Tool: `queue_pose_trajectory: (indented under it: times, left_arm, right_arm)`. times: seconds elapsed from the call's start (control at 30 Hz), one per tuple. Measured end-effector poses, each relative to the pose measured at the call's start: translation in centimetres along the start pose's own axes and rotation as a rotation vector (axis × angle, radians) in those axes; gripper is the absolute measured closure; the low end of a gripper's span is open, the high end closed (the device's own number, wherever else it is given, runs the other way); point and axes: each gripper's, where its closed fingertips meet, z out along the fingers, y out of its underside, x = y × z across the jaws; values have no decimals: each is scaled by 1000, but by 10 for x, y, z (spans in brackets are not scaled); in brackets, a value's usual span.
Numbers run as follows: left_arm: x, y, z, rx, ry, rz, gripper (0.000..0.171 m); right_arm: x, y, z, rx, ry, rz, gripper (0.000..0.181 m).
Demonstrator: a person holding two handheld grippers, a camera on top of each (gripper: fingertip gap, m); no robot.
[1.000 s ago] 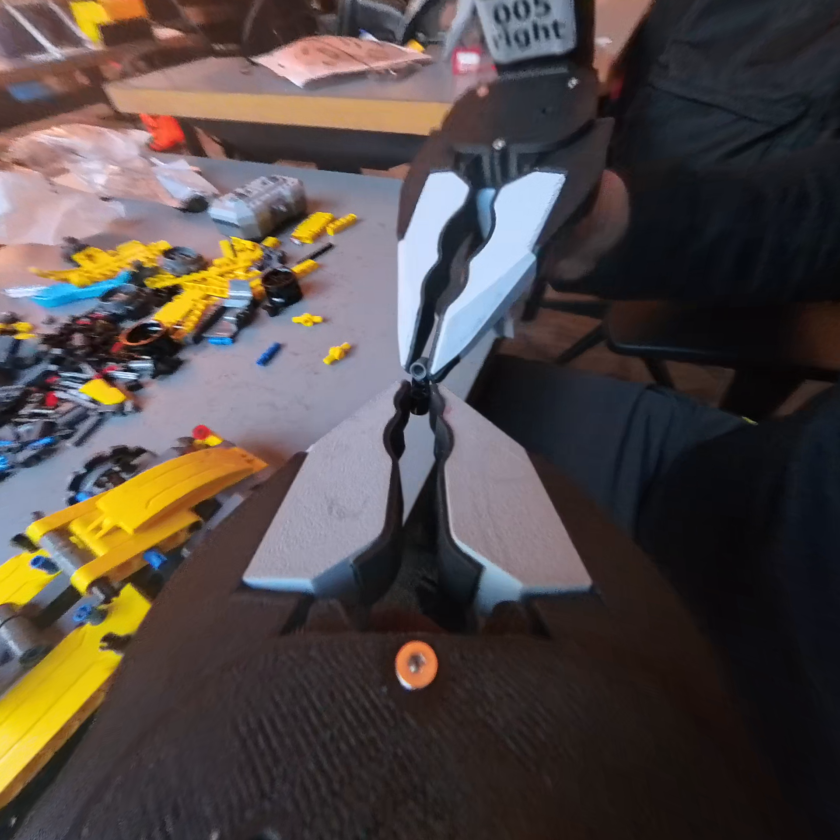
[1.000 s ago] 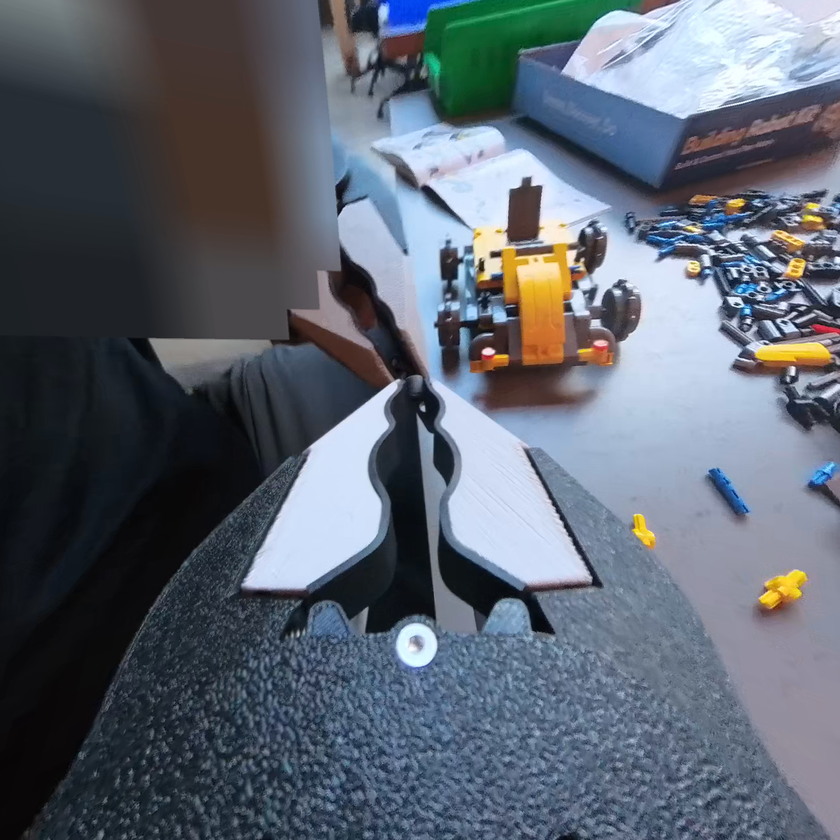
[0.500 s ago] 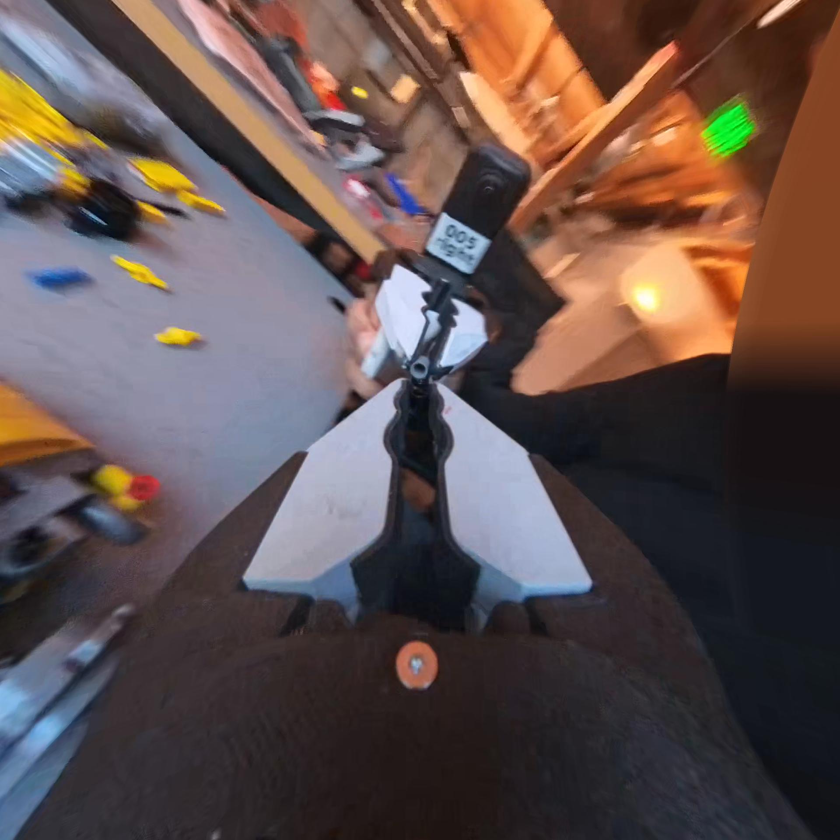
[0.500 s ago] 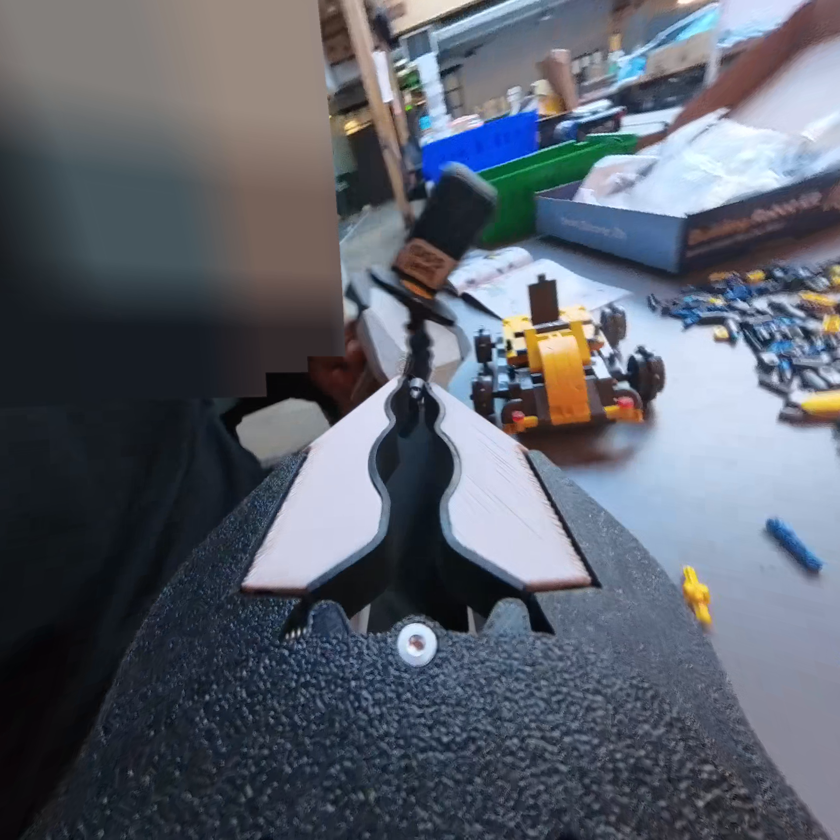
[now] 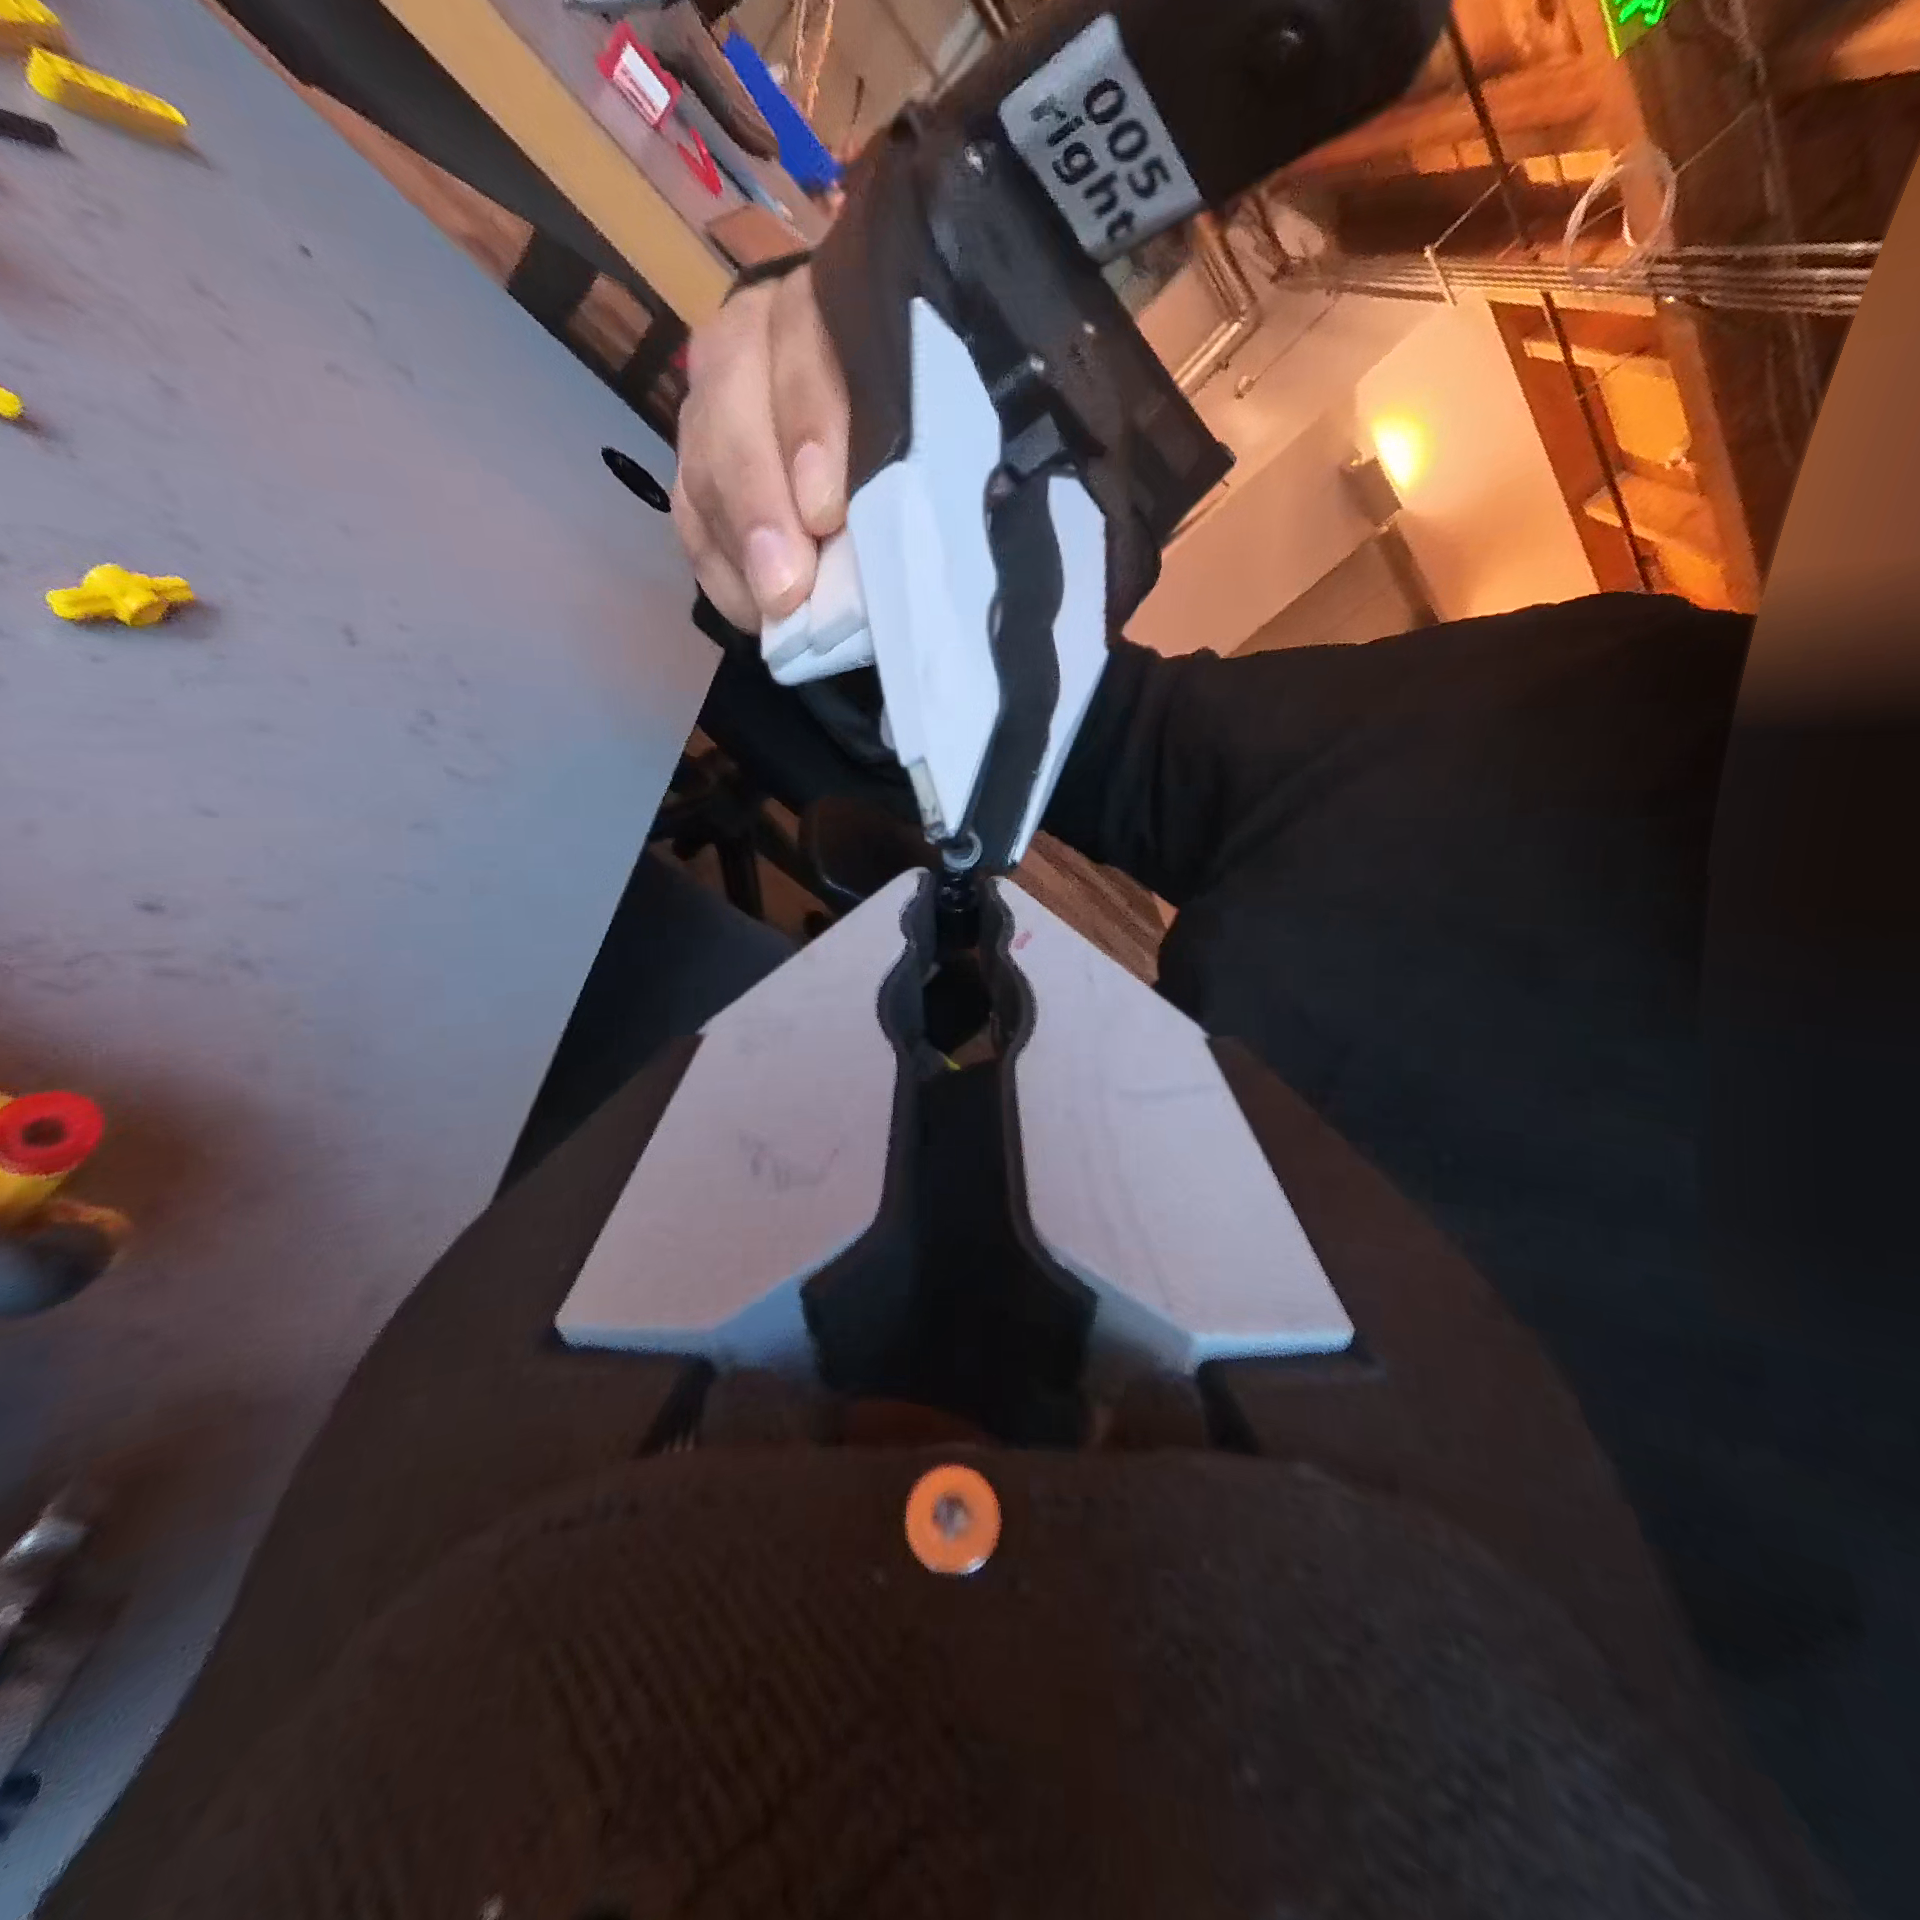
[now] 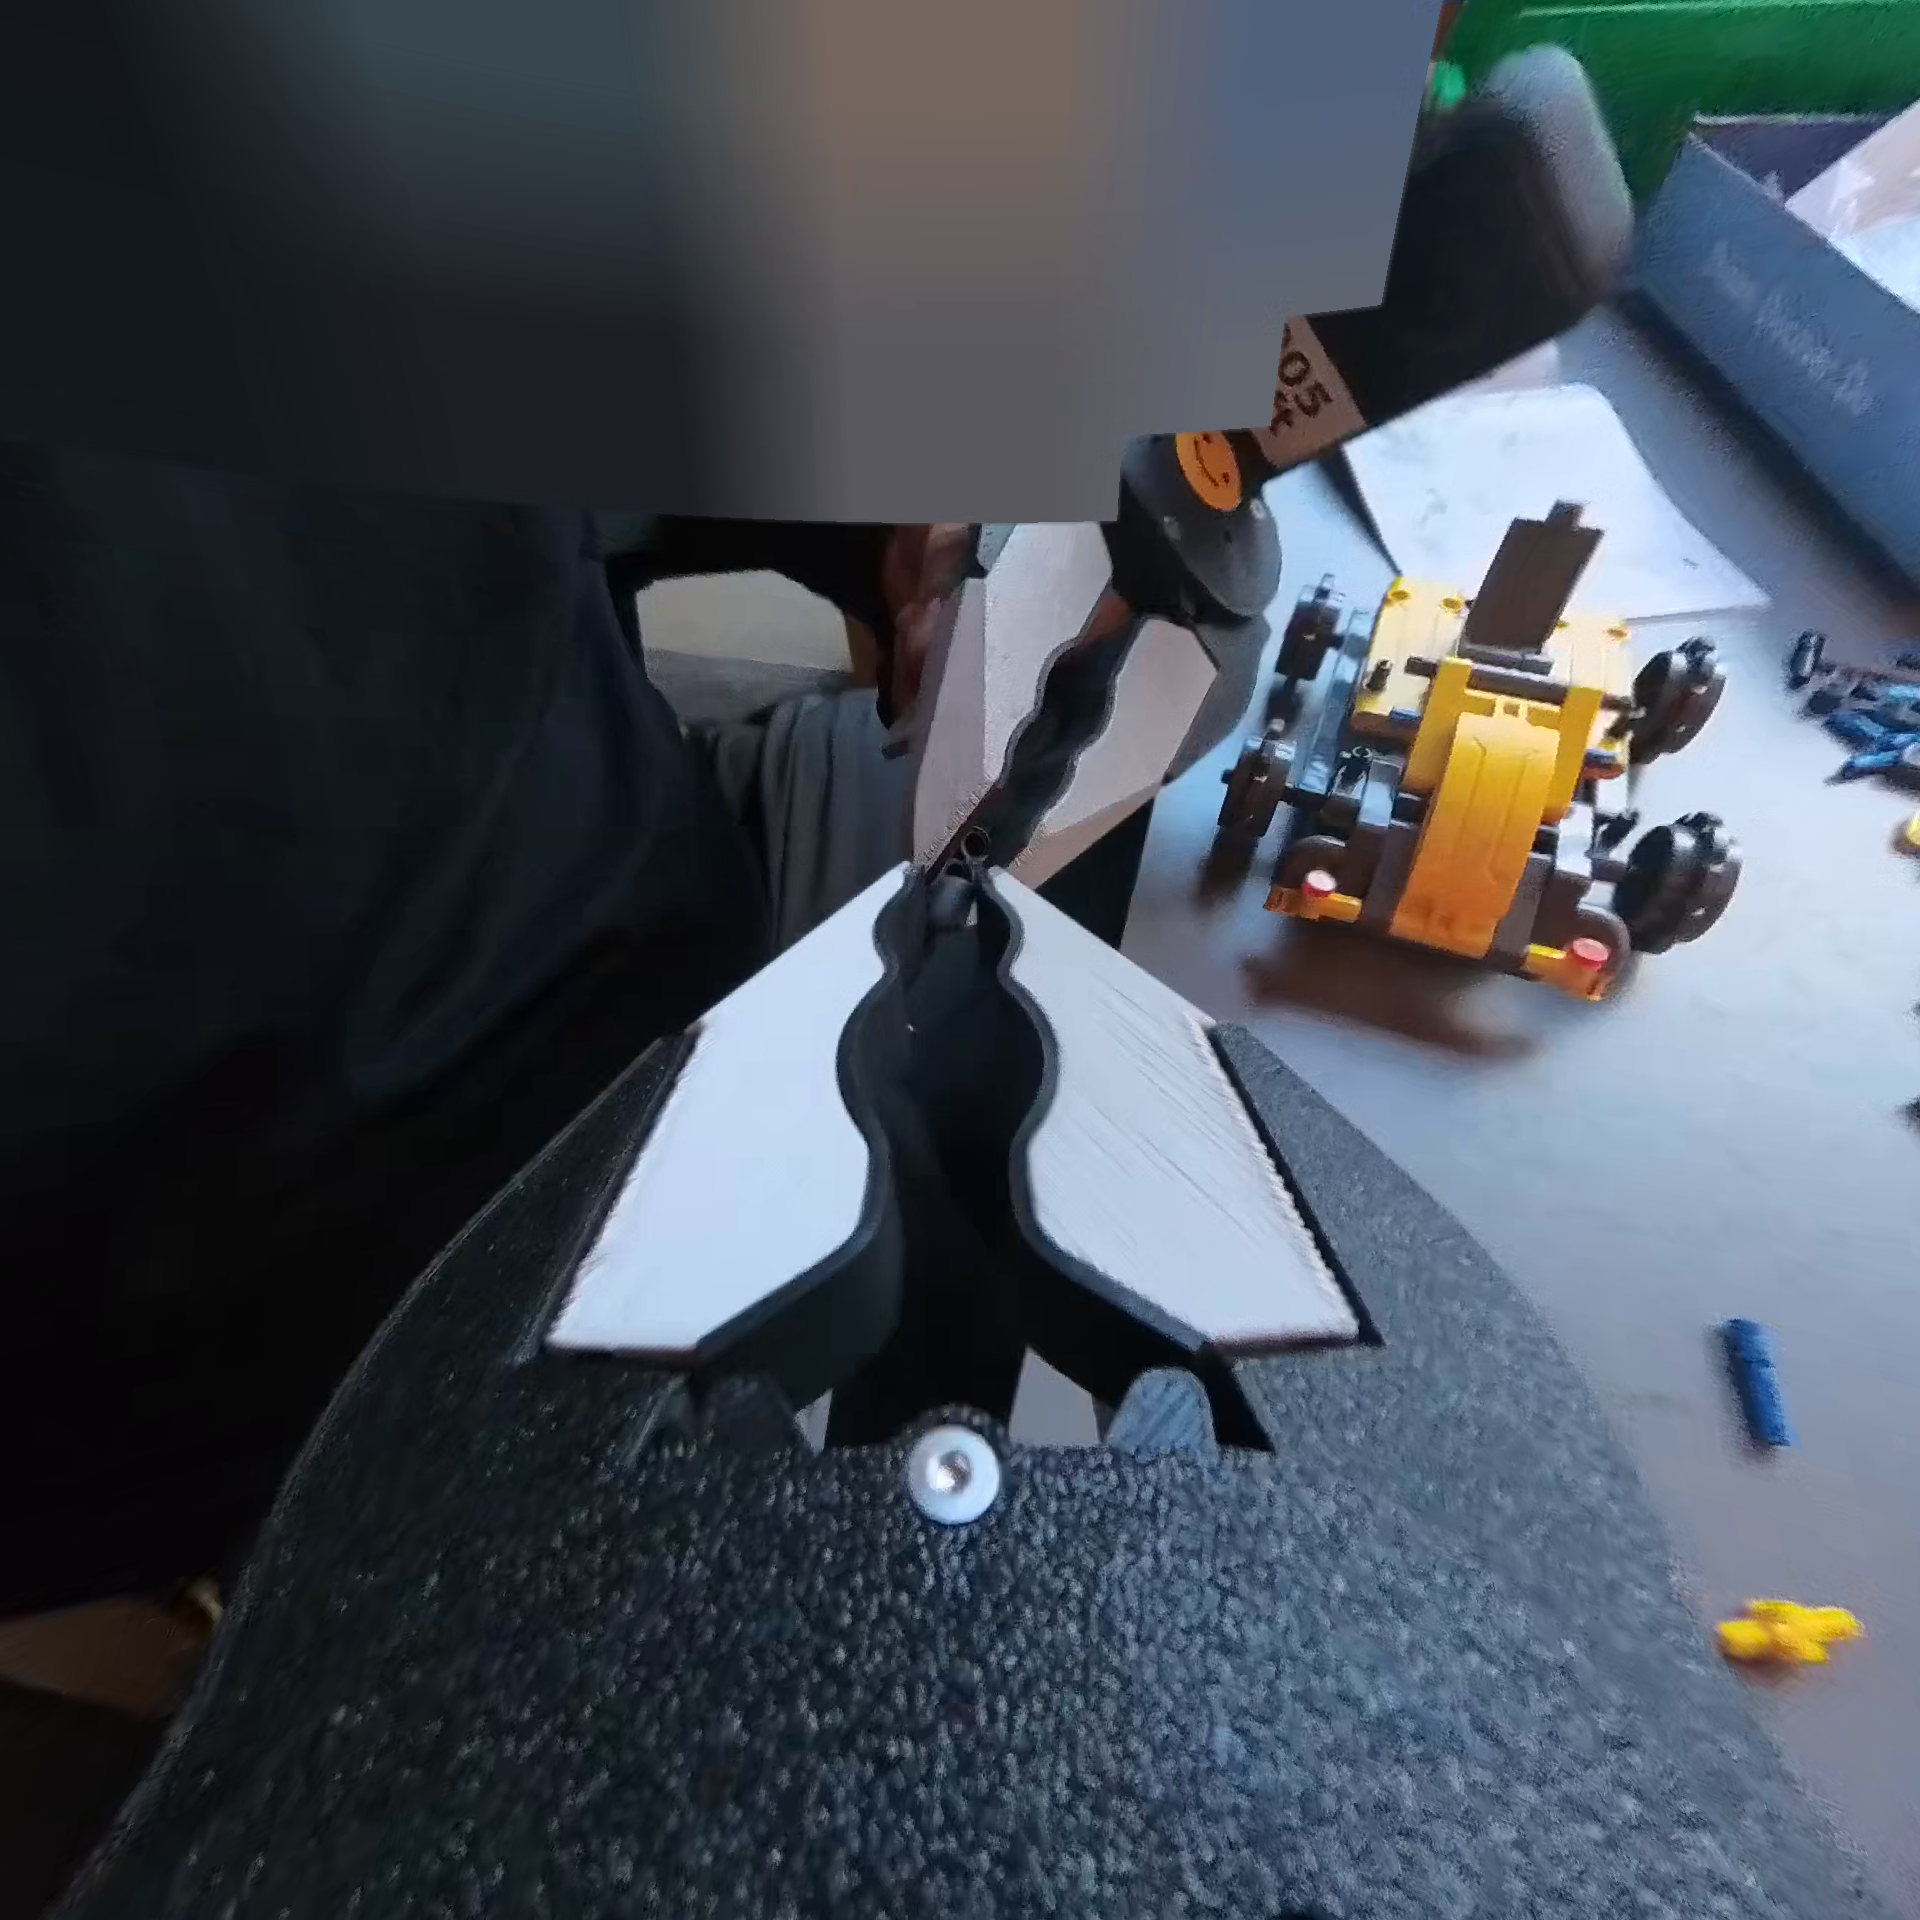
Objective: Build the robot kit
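Note:
My left gripper (image 5: 956, 906) is shut on a small black pin (image 5: 957, 902) at its tips. My right gripper (image 5: 961, 847) reaches down from above in the left wrist view, held by a hand (image 5: 758, 457), and is shut on a small dark connector (image 5: 963, 850). The two small parts meet tip to tip in the air beside the table edge. In the right wrist view my right gripper (image 6: 951, 885) grips the dark connector (image 6: 948, 896), and the left gripper (image 6: 971, 840) comes in from above with the black pin (image 6: 974, 837).
A yellow and black toy vehicle (image 6: 1475, 790) stands on the grey table (image 6: 1455, 1195). A loose blue pin (image 6: 1756, 1392) and a yellow piece (image 6: 1787, 1631) lie nearer. A blue box (image 6: 1787, 343) stands behind. A yellow piece (image 5: 120, 594) and a red ring (image 5: 47, 1127) lie at left. My left and right fingertips are right by each other. Left tips and right tips are each some 15 cm from the yellow piece (image 5: 120, 594).
Both grippers stayed shut and tip to tip while tilting and swinging. The left wrist view turned away from the parts pile toward the room. The toy vehicle shifted right in the right wrist view.

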Motion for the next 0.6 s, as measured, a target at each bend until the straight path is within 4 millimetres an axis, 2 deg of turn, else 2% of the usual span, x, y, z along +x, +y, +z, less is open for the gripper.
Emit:
queue_pose_trajectory:
  times: [0.1,0.2,0.3,0.5,0.6]
  left_arm:
    - [-1,-13,-7,70,-66,110,167]
    - [3,-27,-12,127,-227,413,167]
    - [0,-31,-12,100,-385,615,167]
    - [-1,-37,-15,162,-429,621,166]
    - [2,-49,-20,287,-448,560,166]
  right_arm:
    - [11,-8,-5,76,12,142,175]
    - [16,-20,-11,182,23,250,175]
    - [19,-21,-10,195,80,237,173]
    - [25,-27,-11,221,210,143,176]
    - [34,-38,-15,384,267,238,178]
